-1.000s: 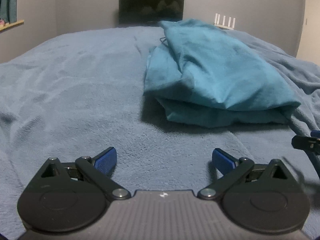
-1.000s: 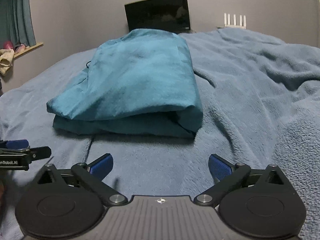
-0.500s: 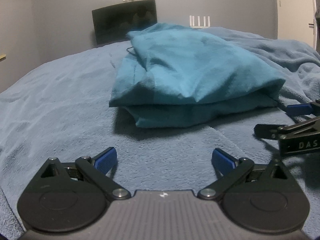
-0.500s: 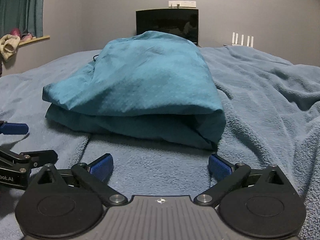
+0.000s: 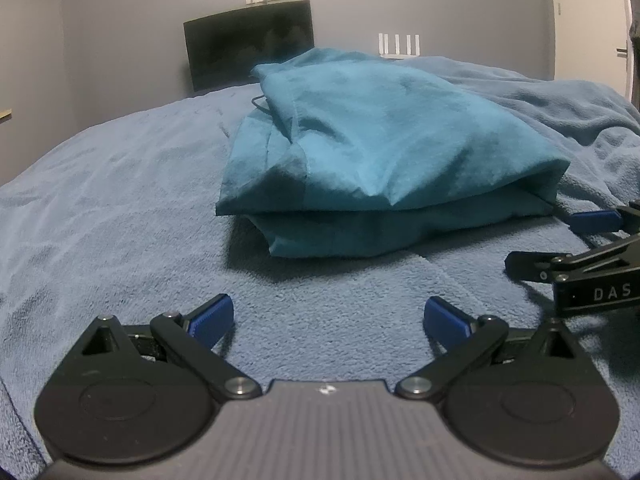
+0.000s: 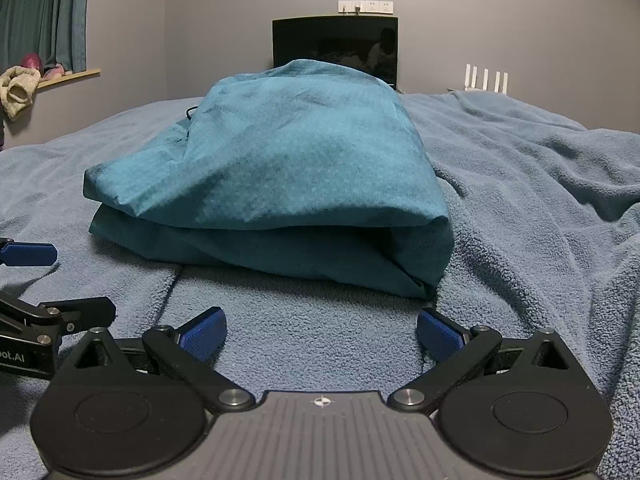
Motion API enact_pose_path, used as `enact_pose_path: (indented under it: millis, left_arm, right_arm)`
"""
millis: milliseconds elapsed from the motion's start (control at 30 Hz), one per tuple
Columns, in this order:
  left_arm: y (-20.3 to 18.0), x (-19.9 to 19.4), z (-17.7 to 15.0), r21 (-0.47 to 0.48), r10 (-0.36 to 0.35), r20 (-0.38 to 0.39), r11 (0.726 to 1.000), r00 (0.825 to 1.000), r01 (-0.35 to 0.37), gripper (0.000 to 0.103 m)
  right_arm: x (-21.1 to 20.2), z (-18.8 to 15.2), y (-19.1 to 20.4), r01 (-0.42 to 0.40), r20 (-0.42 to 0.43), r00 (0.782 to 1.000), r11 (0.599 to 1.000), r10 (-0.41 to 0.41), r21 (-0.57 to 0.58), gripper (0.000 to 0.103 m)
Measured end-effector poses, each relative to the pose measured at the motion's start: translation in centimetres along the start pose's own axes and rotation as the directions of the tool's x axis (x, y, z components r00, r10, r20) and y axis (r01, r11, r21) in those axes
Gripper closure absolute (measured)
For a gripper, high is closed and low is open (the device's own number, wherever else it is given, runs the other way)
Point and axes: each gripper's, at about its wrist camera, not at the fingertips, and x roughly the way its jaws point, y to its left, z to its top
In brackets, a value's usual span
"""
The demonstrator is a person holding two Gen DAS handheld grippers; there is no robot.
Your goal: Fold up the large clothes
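Note:
A teal garment (image 5: pixel 384 152) lies folded in a thick bundle on the blue blanket (image 5: pixel 120 208); it also shows in the right wrist view (image 6: pixel 280 176). My left gripper (image 5: pixel 328 316) is open and empty, low over the blanket just short of the bundle's near edge. My right gripper (image 6: pixel 320 330) is open and empty, close in front of the bundle's fold. Each gripper shows at the edge of the other's view: the right one in the left wrist view (image 5: pixel 576 240), the left one in the right wrist view (image 6: pixel 44 280).
A dark monitor (image 6: pixel 335 46) and a white router (image 6: pixel 485 80) stand by the far wall. Curtains (image 6: pixel 44 16) and a ledge with soft items (image 6: pixel 18 88) are at the left. The blanket is rumpled at the right (image 6: pixel 560 184).
Both grippers have sunk lower and come closer to the bundle's near edge. The left view has swung so the bundle sits more centred. Both stay open.

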Motion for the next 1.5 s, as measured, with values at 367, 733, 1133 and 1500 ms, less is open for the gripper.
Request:
enact_pose_path:
  millis: [367, 733, 1133, 1500]
  left_arm:
    - [0.2, 0.26, 0.01, -0.008, 0.0, -0.008, 1.0, 1.0, 0.0, 0.001]
    - [0.16, 0.29, 0.0, -0.01, 0.001, -0.009, 1.0, 1.0, -0.001, 0.001]
    - [0.15, 0.26, 0.01, -0.01, 0.001, -0.009, 1.0, 1.0, -0.001, 0.001]
    - [0.12, 0.26, 0.01, -0.011, 0.001, -0.01, 1.0, 1.0, -0.001, 0.001]
  right_arm:
    - [0.41, 0.01, -0.13, 0.0, -0.009, 1.0, 1.0, 0.0, -0.002, 0.0]
    - [0.5, 0.02, -0.02, 0.001, -0.011, 1.0, 1.0, -0.001, -0.002, 0.0]
    - [0.49, -0.01, 0.03, 0.002, -0.012, 1.0, 1.0, -0.002, -0.002, 0.0]
    - [0.71, -0.06, 0.03, 0.001, -0.014, 1.0, 1.0, -0.001, -0.003, 0.0]
